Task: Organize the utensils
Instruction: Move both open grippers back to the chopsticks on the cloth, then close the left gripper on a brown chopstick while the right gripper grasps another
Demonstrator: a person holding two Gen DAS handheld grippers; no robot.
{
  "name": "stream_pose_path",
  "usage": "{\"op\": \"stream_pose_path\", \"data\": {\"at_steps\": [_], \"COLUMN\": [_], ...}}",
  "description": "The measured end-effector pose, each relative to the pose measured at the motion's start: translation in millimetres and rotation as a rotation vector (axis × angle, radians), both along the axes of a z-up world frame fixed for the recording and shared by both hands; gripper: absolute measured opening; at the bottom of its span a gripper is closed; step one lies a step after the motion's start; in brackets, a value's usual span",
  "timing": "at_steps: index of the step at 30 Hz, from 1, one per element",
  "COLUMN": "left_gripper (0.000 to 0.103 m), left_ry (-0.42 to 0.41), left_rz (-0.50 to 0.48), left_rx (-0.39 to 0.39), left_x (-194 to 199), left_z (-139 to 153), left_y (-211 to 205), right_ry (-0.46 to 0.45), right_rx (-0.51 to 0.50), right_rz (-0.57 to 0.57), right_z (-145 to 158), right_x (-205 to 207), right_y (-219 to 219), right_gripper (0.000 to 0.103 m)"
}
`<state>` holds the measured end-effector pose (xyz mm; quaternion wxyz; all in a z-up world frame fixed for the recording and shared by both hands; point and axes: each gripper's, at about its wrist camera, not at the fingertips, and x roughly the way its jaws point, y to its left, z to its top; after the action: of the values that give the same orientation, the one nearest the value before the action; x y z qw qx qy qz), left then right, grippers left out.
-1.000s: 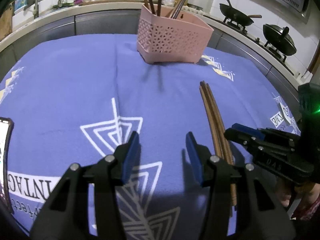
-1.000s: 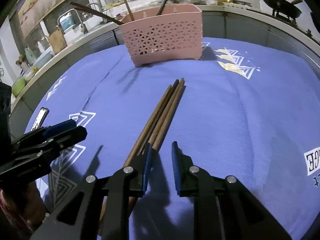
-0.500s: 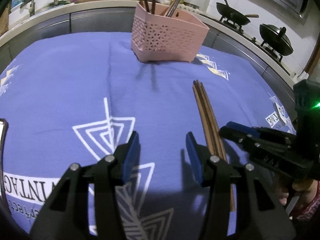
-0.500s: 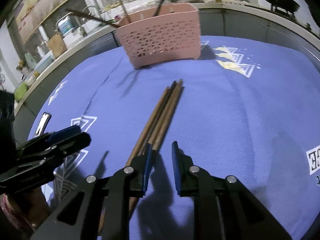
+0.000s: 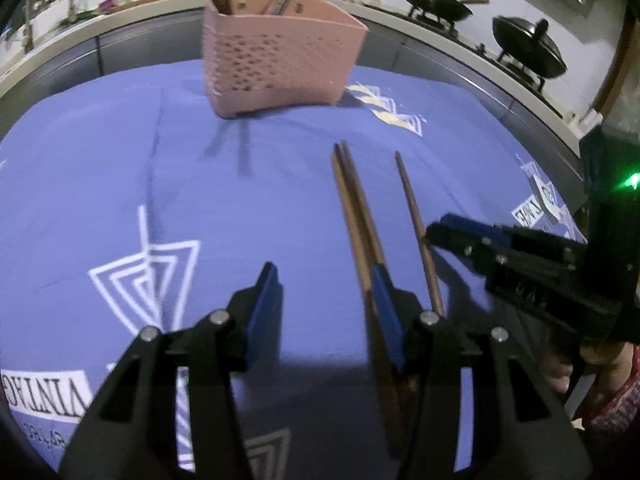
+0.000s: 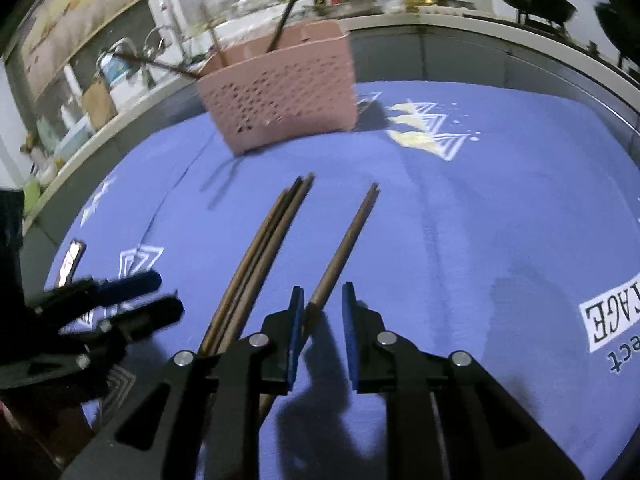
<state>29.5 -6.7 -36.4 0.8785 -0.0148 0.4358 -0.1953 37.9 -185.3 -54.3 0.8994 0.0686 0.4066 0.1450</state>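
Chopstick (image 6: 344, 248) between right jaws

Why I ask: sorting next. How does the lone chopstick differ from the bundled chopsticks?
The lone chopstick lies apart, between the right gripper's fingers; the bundled chopsticks lie touching, outside them. The lone one angles away; the bundle runs together. All are dark wood on the blue cloth.

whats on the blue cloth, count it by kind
chopsticks: 4 (3 bundled, 1 apart)
pink basket: 1
phone: 1
total: 6
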Motion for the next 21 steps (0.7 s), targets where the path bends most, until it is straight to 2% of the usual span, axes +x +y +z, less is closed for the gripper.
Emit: {"op": "stream_pose_path", "data": {"at_steps": [8,14,21], "left_gripper": [0.047,0.046,0.046], "left_ry": [0.036,0.013,0.007], "left_rz": [-0.009,-0.001,0.014], "left_rx": [0.065,0.136,0.152], "left_x": [7.7,7.7,8.3], "left_z": [-11.1,-12.4,-11.5], "left_y": [-21.1,-30.8,-31.1], "right_ry": [0.018,0.014,0.001], "right_rx": [0.053,0.066,0.054], "right_rz": [-0.006,0.012,0.022], "right_z": [-7.4,-9.2,-9.8], "right_x": [1.9,-2.0,-3.1], "right_y": [-11.8,-6.8,-3.0], "right_gripper": [0.020,0.020,0.020]}}
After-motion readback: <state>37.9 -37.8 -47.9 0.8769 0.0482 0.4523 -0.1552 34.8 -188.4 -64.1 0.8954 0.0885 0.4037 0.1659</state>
